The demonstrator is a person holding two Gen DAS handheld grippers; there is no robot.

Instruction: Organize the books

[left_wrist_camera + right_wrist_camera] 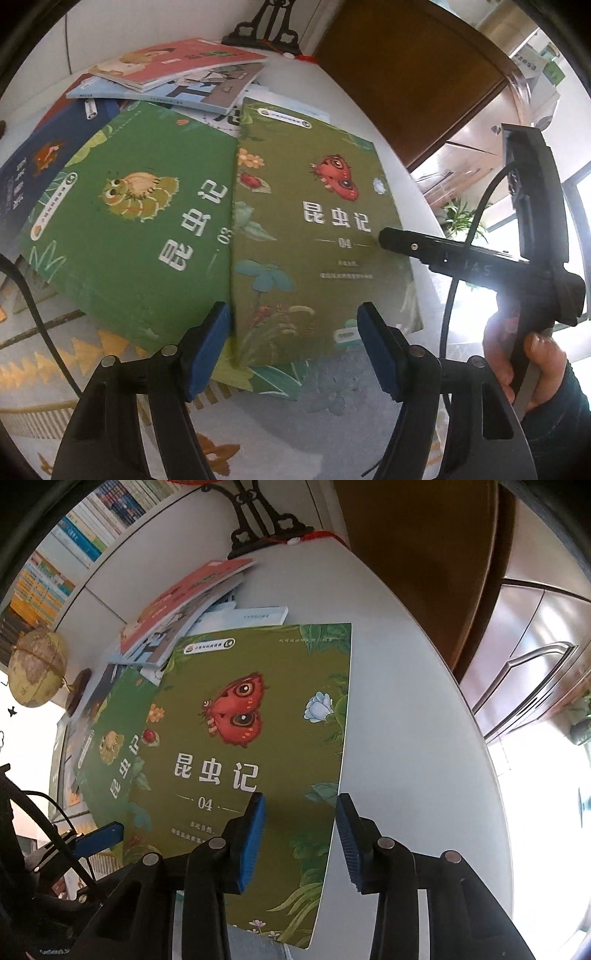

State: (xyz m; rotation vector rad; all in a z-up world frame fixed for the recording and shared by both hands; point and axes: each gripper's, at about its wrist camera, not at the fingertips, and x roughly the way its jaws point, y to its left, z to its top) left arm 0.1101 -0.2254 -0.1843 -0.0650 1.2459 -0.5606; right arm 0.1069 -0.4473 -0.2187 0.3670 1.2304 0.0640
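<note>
A white round tabletop (413, 716) is carrying everything, with a patterned rug (110, 354) showing below its near edge in the left wrist view. Along the far edge a wall of shelved books (74, 550) is running behind it, and a brown wooden panel (406, 74) is standing past the right edge.

The olive book (258, 760), numbered 04 with a red moth on its cover, is lying flat near the right edge of the tabletop, its near end hanging over the near edge. The green book (136, 225), numbered 03 with a yellow caterpillar, is lying just beside it on the left, their long sides touching or overlapping slightly. A dark blue book (33, 173) is peeking out under the green one's left side. Toward the far edge, a loose pile of books (177, 74) is sitting askew, a red-covered one on top. A black ornamental stand (266, 520) is standing at the far edge, and a globe (37, 668) is sitting at the far left.

The left gripper (291, 347) is hovering over the near end of the olive book with its blue pads spread wide, holding nothing. The right gripper (301, 842) is hanging over the olive book's right side, one pad above the cover and the other beyond the book's edge over the bare tabletop; its pads are parted and gripping nothing. In the left wrist view the right hand (517, 362) is wrapping around that tool's handle.
</note>
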